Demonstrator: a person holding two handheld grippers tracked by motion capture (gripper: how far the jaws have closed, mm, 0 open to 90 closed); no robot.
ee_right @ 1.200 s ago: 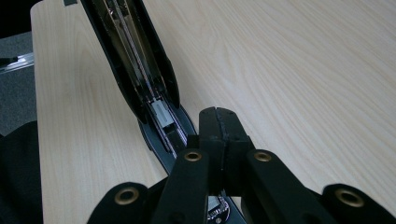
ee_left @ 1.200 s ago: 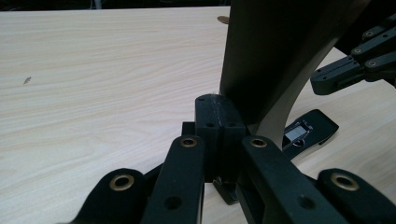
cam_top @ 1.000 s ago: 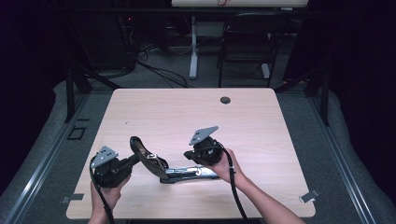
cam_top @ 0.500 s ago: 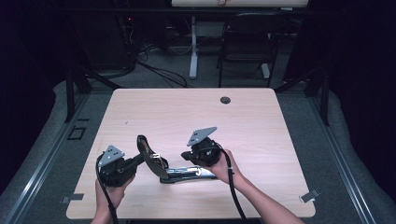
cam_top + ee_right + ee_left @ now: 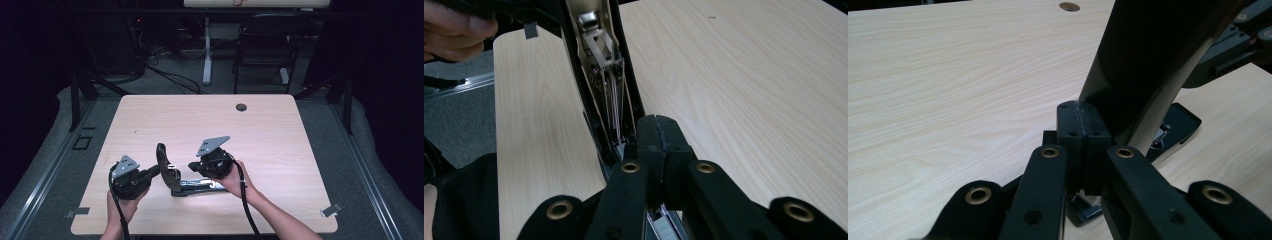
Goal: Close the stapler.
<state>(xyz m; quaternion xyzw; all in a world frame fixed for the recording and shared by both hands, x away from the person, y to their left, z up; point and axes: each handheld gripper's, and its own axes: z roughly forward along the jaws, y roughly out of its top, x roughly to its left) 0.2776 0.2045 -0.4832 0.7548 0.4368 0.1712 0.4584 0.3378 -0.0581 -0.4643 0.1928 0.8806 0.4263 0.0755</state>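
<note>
Left tool [image 5: 150, 174]: we see its jaws pressed together with nothing between them; in the left gripper view the closed tips sit against the lower part of the stapler's raised arm.

Right tool [image 5: 192, 166]: jaws pressed together too, empty; in the right gripper view their tips rest just beside the staple channel, near the hinge end.

Stapler [image 5: 172, 175]: a black stapler swung open, lying near the front edge of the counter [image 5: 280, 145], left of its middle, between our two hands.

Top arm [image 5: 163, 161]: tilted up and back, its open underside with spring and metal track facing the right tool.

Base [image 5: 200, 186]: flat on the counter, long axis running roughly along the front edge, from the hinge at the left towards the right hand [image 5: 235, 175].

Key relation: we judge both tools equally close. The raised arm lies right of the left tool and left of the right one, so the next move turns on that arm's swing about the hinge.

Risk: we think closed tips can only push, and the base may slide.
</note>
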